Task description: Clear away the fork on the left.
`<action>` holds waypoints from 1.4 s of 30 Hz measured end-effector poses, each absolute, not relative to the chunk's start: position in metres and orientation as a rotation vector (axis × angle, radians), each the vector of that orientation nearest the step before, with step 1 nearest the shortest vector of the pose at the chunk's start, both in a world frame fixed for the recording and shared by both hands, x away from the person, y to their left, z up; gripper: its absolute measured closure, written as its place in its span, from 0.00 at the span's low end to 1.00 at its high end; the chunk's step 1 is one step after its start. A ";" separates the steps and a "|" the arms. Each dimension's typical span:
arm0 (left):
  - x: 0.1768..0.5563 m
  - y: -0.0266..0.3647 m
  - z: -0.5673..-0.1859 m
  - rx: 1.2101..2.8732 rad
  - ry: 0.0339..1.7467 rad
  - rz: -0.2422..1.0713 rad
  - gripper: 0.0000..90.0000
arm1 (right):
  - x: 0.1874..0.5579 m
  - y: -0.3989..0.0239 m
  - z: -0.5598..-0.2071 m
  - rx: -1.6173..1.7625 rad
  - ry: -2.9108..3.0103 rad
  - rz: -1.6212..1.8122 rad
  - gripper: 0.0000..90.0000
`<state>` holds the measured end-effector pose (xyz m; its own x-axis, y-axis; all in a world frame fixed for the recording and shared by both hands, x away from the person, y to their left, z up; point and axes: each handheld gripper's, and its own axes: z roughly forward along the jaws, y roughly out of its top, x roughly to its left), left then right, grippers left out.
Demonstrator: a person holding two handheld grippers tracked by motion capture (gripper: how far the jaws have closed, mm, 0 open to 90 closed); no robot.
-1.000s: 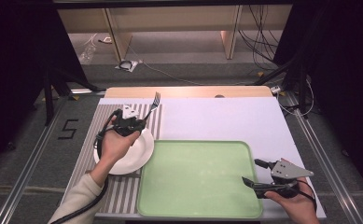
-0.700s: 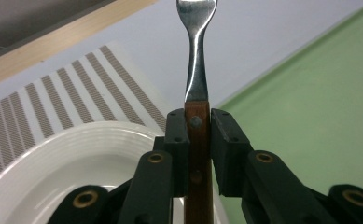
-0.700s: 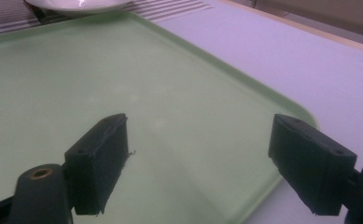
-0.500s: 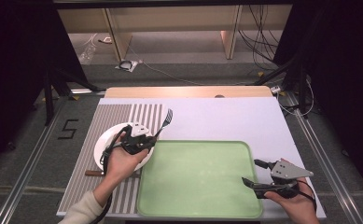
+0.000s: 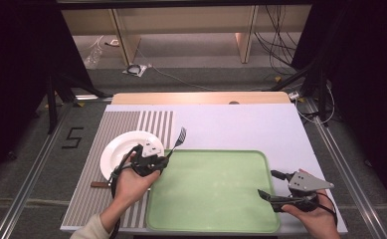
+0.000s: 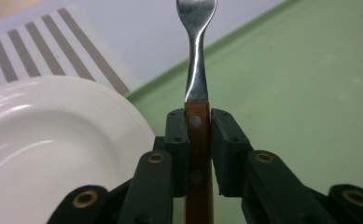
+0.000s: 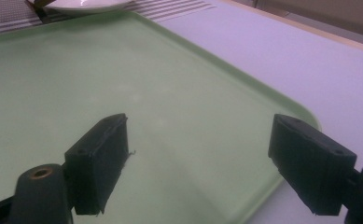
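Dark surroundings frame the tabletop (image 5: 241,124). Left tool (image 5: 153,162) clamps the fork (image 6: 197,84) by its wooden handle at the tray's (image 5: 211,209) left edge, beside the plate (image 5: 119,147). Right tool (image 5: 280,196) waits wide at the tray's right corner. Lowering the fork flat onto the tray before releasing would suit.

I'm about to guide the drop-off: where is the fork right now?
In the high view the fork is held by its wooden handle in the left claw, at the left, tines poking up past the green tray's far-left corner, beside the white plate.
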<state>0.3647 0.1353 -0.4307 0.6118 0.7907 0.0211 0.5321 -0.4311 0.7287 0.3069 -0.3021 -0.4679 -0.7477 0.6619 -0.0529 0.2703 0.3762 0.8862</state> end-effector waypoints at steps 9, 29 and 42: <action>0.341 0.132 -0.444 2.159 1.069 0.393 0.86 | 0.306 -0.302 -0.467 0.810 2.247 1.316 0.23; 0.328 0.123 -0.472 2.242 1.108 0.288 0.86 | 0.306 -0.301 -0.468 0.805 2.248 1.326 0.23; 0.324 0.121 -0.476 2.254 1.102 0.293 0.78 | 0.306 -0.301 -0.468 0.811 2.259 1.313 0.23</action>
<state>0.3242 0.1212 -0.4760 0.6298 0.7741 -0.0641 0.6405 -0.4709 0.6067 0.3060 -0.3012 -0.4677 -0.7500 0.6593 -0.0528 0.2802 0.3891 0.8776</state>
